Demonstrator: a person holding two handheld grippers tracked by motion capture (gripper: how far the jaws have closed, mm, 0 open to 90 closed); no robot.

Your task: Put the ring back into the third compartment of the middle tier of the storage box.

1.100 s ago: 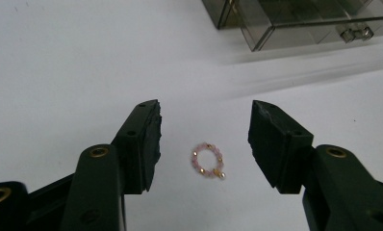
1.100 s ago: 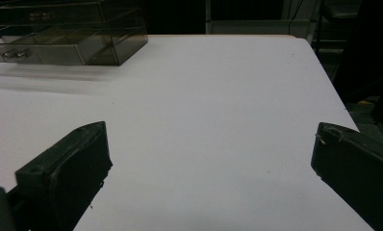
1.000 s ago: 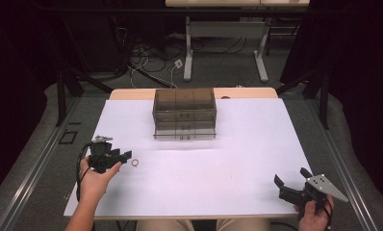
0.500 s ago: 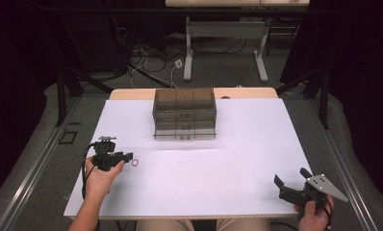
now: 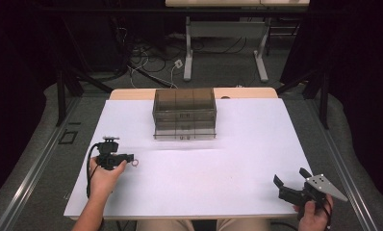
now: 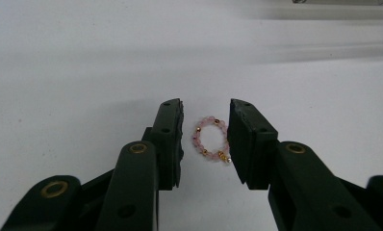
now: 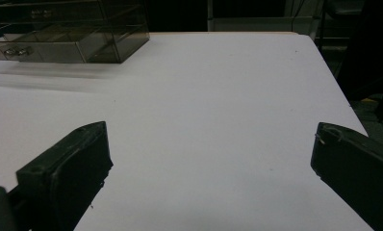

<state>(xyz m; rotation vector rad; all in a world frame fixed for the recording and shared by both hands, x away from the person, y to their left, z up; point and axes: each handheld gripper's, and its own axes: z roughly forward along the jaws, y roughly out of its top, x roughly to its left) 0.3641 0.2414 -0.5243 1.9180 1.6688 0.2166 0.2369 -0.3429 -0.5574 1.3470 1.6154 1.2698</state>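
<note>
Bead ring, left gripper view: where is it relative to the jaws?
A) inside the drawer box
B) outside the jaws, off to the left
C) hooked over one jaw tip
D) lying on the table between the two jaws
D: the bead ring lies flat on the white table in the gap of the left gripper, a jaw on each side; those jaws have just been closing in on it.

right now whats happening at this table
A person holds a gripper in each hand. The left gripper is down on the white table, its jaws just closing around a small pink bead bracelet that lies between them, one pad at its edge. The right gripper waits open near the front right corner. A smoky drawer box stands at the back.
</note>
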